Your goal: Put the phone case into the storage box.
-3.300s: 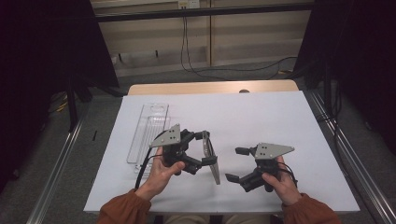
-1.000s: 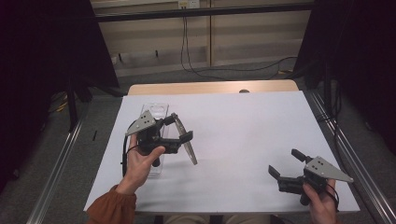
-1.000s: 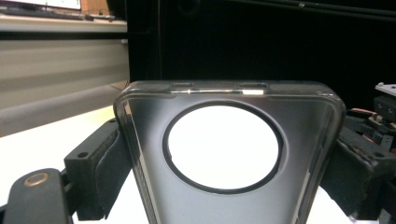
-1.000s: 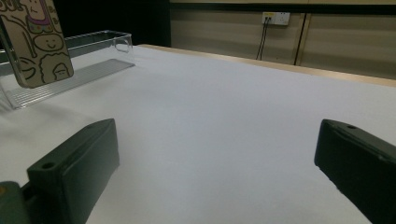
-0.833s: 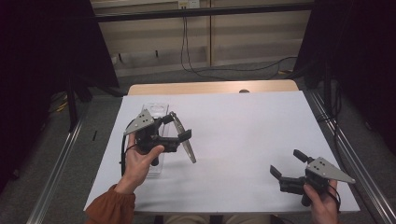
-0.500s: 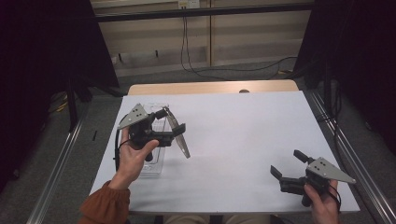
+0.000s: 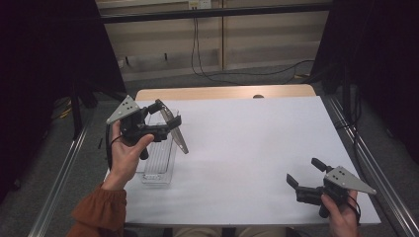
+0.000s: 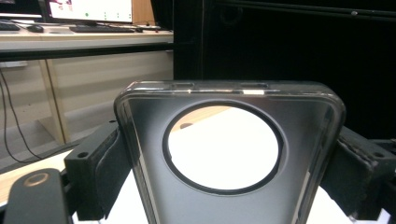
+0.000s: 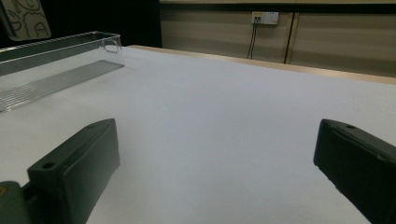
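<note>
At table's nine o'clock, left gripper (image 7: 165,118) clamped on phone case (image 8: 229,154), held tilted above clear tray (image 7: 159,159); case not yet in tray, lowering and release left; right gripper (image 7: 307,175) jaws apart, idle at five o'clock

Your left hand (image 7: 127,153) holds the left gripper (image 7: 168,121) raised, forearm in an orange sleeve (image 7: 99,215) coming up from the bottom edge, grey plate turned toward the far left. Its jaws are clamped, one on each side of what they hold. Your right hand (image 7: 341,215) holds the right gripper (image 7: 304,175) low at the near right corner, jaws spread wide, pointing left and away.
</note>
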A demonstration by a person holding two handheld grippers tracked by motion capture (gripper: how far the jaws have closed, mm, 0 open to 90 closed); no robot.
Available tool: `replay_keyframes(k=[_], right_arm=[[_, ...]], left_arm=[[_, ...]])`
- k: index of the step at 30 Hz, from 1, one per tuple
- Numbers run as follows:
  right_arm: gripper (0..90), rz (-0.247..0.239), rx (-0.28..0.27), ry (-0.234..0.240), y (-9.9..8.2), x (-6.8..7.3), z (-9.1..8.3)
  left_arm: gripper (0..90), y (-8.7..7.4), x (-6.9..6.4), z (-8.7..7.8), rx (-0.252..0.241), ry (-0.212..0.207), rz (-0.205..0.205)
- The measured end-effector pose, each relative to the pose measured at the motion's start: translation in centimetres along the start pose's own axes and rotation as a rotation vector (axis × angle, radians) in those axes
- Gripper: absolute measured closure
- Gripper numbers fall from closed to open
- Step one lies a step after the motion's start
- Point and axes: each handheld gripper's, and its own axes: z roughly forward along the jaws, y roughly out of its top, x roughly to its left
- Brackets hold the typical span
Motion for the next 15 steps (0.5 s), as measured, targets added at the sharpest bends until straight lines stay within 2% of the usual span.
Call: replay_keyframes(k=[3,5,6,9,15], right_arm=[[0.0,-0.001,-0.001,0.000,0.0,0.0,0.0],[0.0,-0.002,-0.002,-0.001,0.0,0.0,0.0],[0.0,-0.001,-0.002,0.001,0.0,0.0,0.0],[0.0,-0.004,-0.003,-0.003,0.0,0.0,0.0],[0.0,0.000,-0.004,0.003,0.0,0.0,0.0]], left_arm=[[12.3,0.1,0.2,-0.1,0.002,0.002,0.004],[12.3,0.4,0.4,-0.2,0.004,0.026,-0.002],[12.3,0.5,0.6,-0.3,0.004,0.018,0.008],[12.3,0.9,0.9,-0.4,0.001,0.032,0.004],[12.3,1.6,2.2,-1.1,0.003,0.086,0.004]])
